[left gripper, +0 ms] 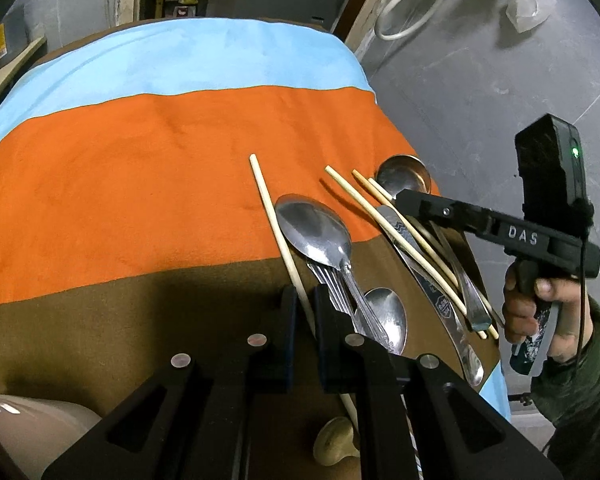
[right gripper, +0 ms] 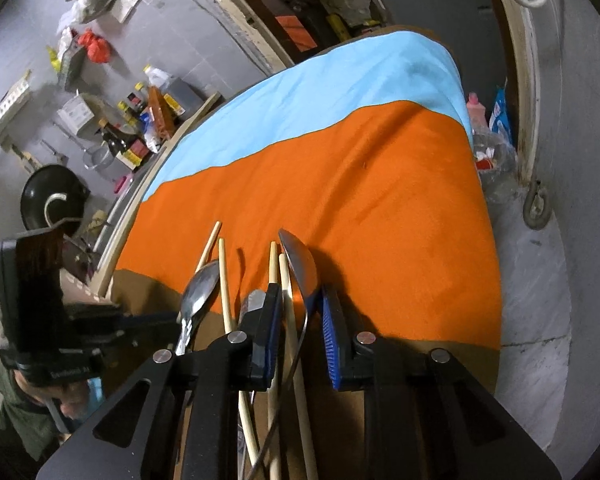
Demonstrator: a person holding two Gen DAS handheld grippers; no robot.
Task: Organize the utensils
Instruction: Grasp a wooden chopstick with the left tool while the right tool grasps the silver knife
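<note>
Utensils lie in a loose pile on the striped cloth (left gripper: pixel 140 184): a large steel spoon (left gripper: pixel 316 232), a fork under it, a smaller spoon (left gripper: pixel 388 316), a round ladle spoon (left gripper: pixel 404 176), a knife (left gripper: pixel 428 280) and several wooden chopsticks. My left gripper (left gripper: pixel 304 304) is nearly closed around one chopstick (left gripper: pixel 272 220), fingers on either side of it. My right gripper (right gripper: pixel 298 304) is open over the pile, with a chopstick (right gripper: pixel 286 280) and a spoon (right gripper: pixel 302 268) between its fingers. It also shows in the left wrist view (left gripper: pixel 420 200).
A beige rounded container (left gripper: pixel 24 428) sits at the lower left. A pale wooden knob-like piece (left gripper: pixel 336 440) lies under the left gripper. The table's right edge (left gripper: pixel 492 344) runs close to the pile. Kitchen bottles and a pan (right gripper: pixel 48 200) stand beyond the table's left side.
</note>
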